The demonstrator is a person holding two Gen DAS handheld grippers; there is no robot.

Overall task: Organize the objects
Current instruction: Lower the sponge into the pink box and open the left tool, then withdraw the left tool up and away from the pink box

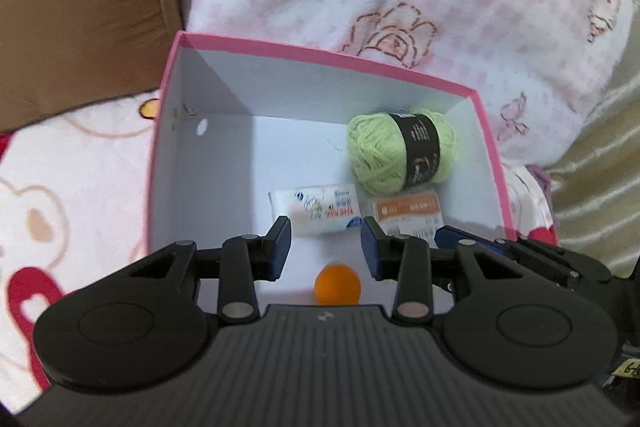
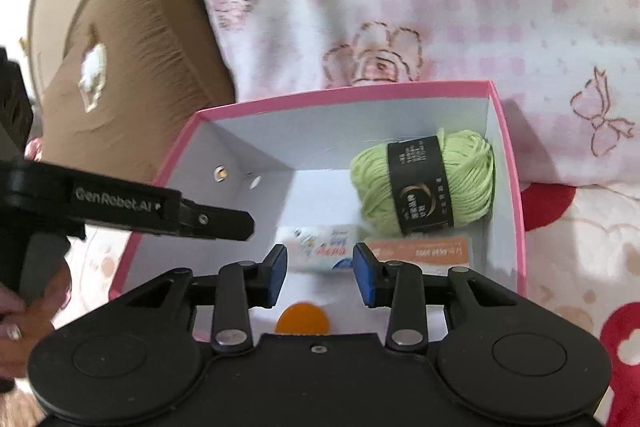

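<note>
1. "GenRobot.AI" is printed on the left gripper (image 2: 224, 223)'s side, readable in the right wrist view only.
2. A hand (image 2: 24, 307) shows there alone.
3. The pink cardboard box (image 1: 320, 57) holds fuzzy green yarn (image 1: 400, 151) with a black band, two packets (image 1: 316, 211) and a round orange ball (image 1: 337, 285).
4. Both grippers, the right gripper (image 2: 320, 277) included, hang above the box with fingers apart, holding nothing.

Both grippers are matte black plastic: a ribbed housing, two round hubs with raised discs, and linkage arms pinned by silver rivets. The left gripper (image 1: 326, 249) and right gripper (image 2: 320, 275) carry blue pads (image 1: 280, 247) on their fingers. White "GenRobot.AI" lettering (image 2: 116, 205) marks the left gripper's side.
</note>
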